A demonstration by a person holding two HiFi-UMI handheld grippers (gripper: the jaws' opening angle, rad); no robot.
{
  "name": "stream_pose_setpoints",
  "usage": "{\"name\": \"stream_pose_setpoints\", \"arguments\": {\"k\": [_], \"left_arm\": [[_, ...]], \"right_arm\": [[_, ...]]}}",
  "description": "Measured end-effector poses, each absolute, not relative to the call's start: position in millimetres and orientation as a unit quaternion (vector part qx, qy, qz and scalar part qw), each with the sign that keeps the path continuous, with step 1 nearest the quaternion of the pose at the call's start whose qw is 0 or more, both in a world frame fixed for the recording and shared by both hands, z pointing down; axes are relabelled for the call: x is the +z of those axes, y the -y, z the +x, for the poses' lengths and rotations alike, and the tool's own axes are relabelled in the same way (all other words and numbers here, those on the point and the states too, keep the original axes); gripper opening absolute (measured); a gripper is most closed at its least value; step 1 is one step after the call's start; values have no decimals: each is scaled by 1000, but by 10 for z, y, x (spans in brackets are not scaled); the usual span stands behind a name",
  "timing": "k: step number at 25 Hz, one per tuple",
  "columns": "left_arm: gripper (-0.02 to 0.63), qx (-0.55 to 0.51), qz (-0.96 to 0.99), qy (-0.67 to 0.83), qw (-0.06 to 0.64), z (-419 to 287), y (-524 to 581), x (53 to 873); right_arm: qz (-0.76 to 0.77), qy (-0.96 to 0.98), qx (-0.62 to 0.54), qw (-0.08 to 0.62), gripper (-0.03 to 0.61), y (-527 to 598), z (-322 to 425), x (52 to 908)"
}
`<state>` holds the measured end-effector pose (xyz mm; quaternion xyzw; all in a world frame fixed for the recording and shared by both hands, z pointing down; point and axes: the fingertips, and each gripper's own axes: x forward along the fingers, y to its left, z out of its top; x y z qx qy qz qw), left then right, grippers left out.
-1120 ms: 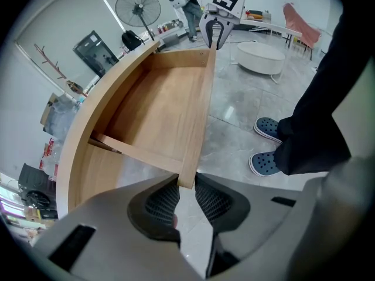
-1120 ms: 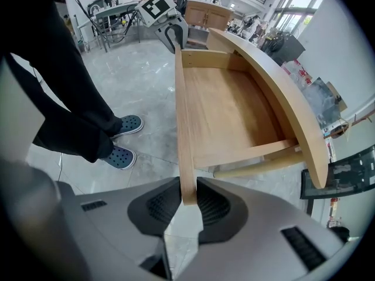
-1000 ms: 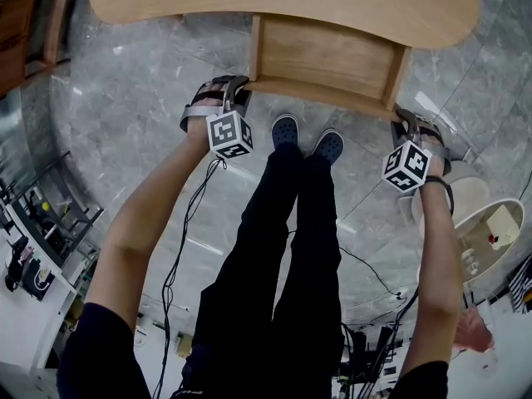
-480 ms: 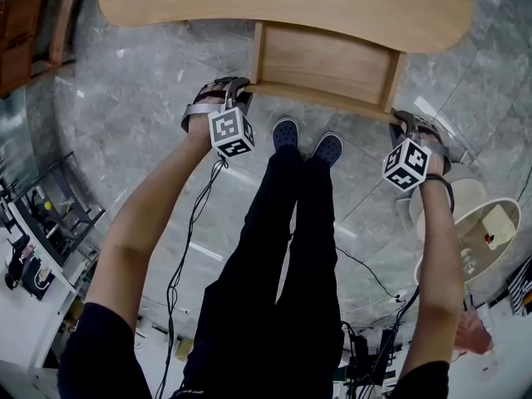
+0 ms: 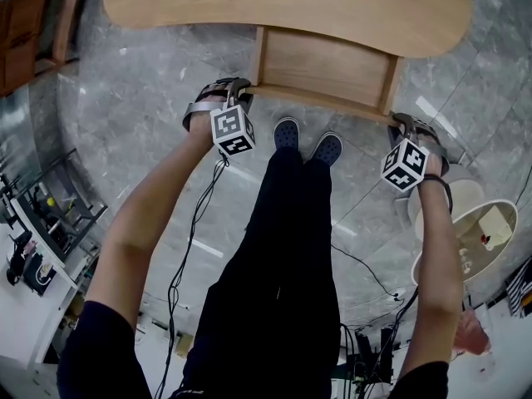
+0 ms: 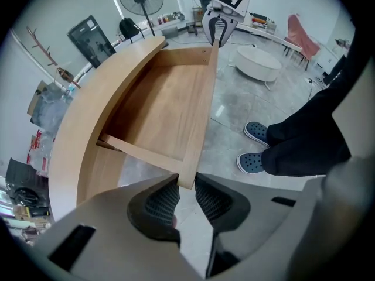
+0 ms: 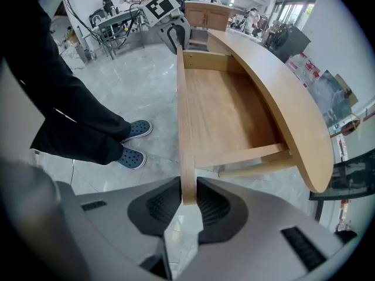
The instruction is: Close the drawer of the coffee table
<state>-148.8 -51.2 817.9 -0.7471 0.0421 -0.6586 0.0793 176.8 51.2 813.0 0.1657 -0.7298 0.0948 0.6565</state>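
Head view crops the coffee table (image 5: pixel 291 2); left claw (image 6: pixel 186 185) and right claw (image 7: pixel 188 196) grip the drawer (image 5: pixel 328 56).

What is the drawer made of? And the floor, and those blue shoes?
The drawer looks like light wood, smooth and matte; faint grain shows. The floor is probably polished grey marble or marble-look tile: pale veins, shiny reflections. The shoes look like rubbery clogs with little holes.
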Motion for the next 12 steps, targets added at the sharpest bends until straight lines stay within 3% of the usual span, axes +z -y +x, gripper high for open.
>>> {"name": "stream_pose_setpoints", "arguments": {"k": [12], "left_arm": [[98,-658,-748,-57,67,-1455,569,8208]], "right_arm": [[175,734,87,651,89,-422,1803,8158]]}}
